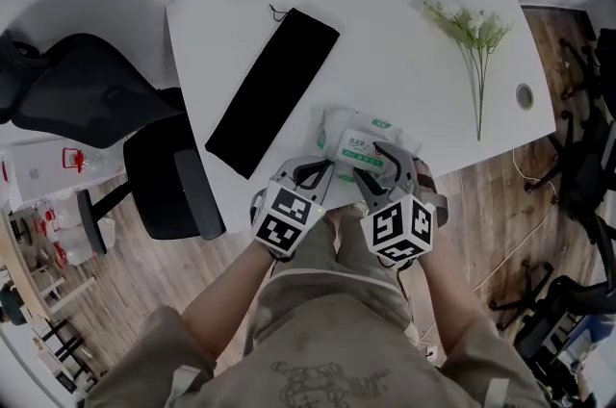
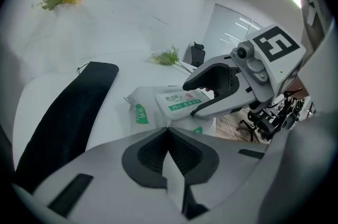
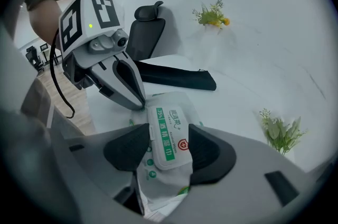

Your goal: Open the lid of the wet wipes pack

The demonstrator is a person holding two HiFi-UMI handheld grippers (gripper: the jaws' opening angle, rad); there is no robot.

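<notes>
White wipes pack (image 1: 358, 144) clamped by right tool (image 3: 168, 148), closed left tool (image 2: 168, 129) alongside, pouch (image 1: 272, 91) near.

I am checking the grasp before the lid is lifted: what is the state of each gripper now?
Left gripper: closed, holding nothing.
Right gripper: closed on the lid of the wet wipes pack.

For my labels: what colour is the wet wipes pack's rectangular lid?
The rectangular plastic lid is white with a green band; clearest in the right gripper view.

White, green-labelled wet wipes pack (image 3: 168, 139), flat
</notes>
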